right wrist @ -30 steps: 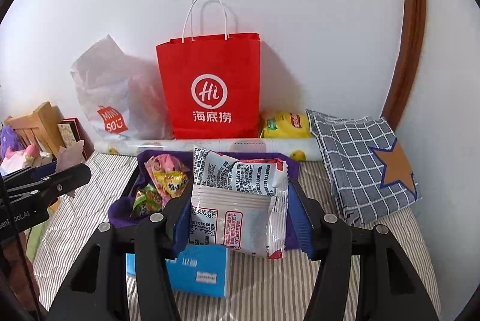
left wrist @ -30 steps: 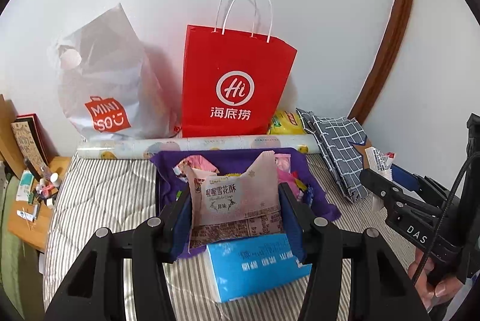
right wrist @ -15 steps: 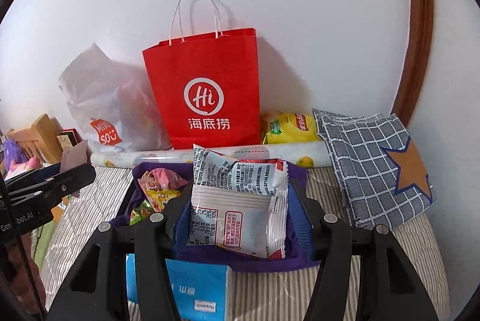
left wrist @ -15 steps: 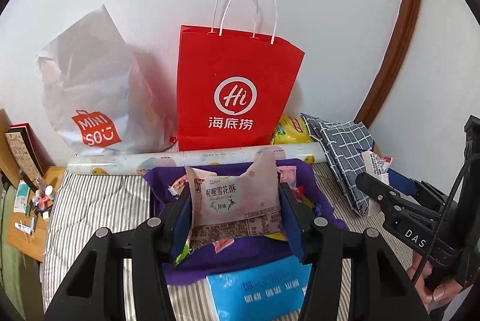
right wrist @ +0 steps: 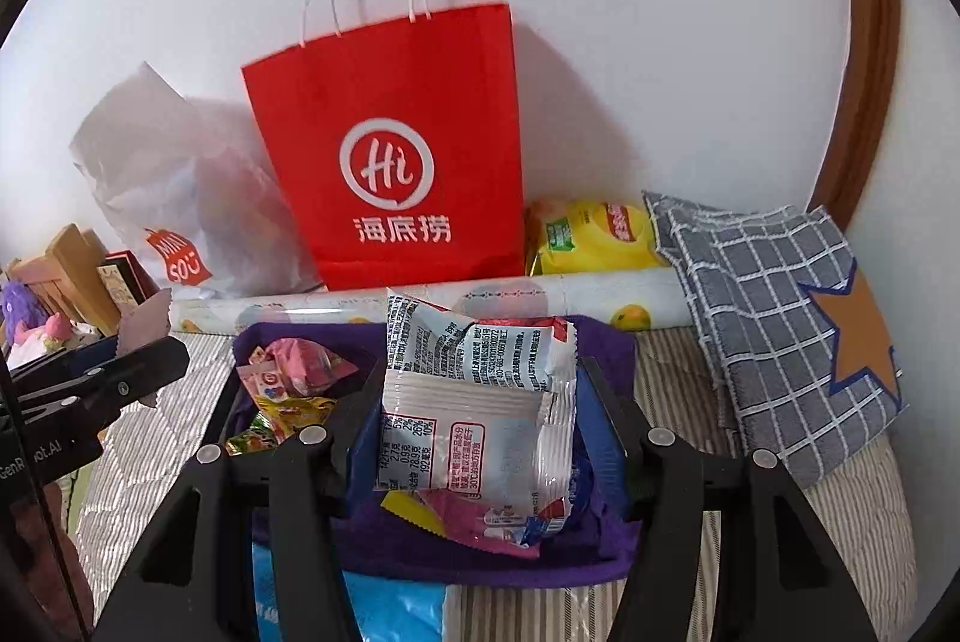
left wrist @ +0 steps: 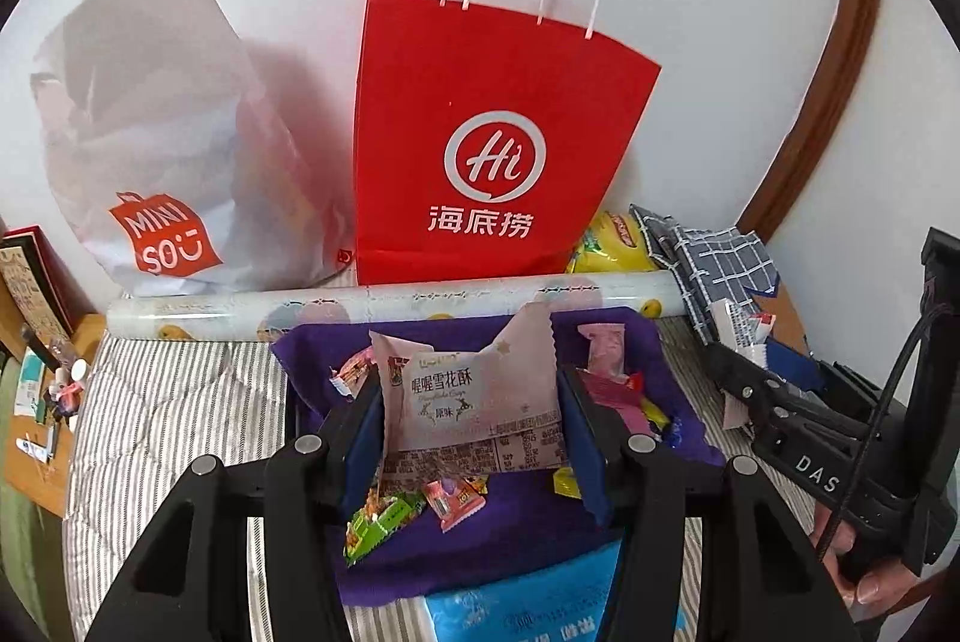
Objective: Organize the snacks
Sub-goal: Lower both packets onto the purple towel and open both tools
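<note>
My left gripper (left wrist: 471, 420) is shut on a pale pink snack packet (left wrist: 474, 390) and holds it above a purple cloth-lined box (left wrist: 600, 528) of small wrapped candies (left wrist: 390, 516). My right gripper (right wrist: 477, 432) is shut on a white and clear snack packet (right wrist: 480, 402) above the same box (right wrist: 606, 354). The right gripper also shows at the right of the left wrist view (left wrist: 798, 432), and the left gripper at the left of the right wrist view (right wrist: 90, 384).
A red paper bag (left wrist: 498, 150) and a white Miniso bag (left wrist: 156, 150) lean on the wall behind a paper roll (left wrist: 390, 306). A yellow chip bag (right wrist: 588, 234) and checked cloth (right wrist: 774, 300) lie right. A blue tissue pack (left wrist: 528, 606) lies in front.
Both grippers have moved forward and lower over the purple box with their packets still held. The box and red bag look nearer, and the blue tissue pack has slid toward the bottom edge.
</note>
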`<act>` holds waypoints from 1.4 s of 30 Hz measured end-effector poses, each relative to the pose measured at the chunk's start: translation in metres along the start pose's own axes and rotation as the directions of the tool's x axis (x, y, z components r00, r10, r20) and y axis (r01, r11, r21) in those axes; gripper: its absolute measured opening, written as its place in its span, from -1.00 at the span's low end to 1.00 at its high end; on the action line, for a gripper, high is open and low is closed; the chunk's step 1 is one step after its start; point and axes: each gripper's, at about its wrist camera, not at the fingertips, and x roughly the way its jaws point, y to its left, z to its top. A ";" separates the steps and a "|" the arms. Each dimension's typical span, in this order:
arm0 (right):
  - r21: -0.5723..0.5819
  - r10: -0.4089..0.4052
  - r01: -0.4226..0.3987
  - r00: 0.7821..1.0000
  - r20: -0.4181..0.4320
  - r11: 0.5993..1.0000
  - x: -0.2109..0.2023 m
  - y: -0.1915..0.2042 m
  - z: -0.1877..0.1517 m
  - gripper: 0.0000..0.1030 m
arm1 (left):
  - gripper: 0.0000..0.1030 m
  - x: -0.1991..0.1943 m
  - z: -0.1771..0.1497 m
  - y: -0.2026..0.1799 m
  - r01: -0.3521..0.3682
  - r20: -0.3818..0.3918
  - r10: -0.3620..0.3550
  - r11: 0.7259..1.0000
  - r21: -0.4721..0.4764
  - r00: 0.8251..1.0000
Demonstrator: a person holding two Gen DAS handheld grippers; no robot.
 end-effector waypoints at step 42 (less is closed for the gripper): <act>-0.024 0.006 -0.010 0.991 -0.134 1.000 0.073 -0.001 -0.033 0.62 | 0.30 0.084 -0.010 0.011 0.084 -0.188 -0.092 0.995 -0.052 0.978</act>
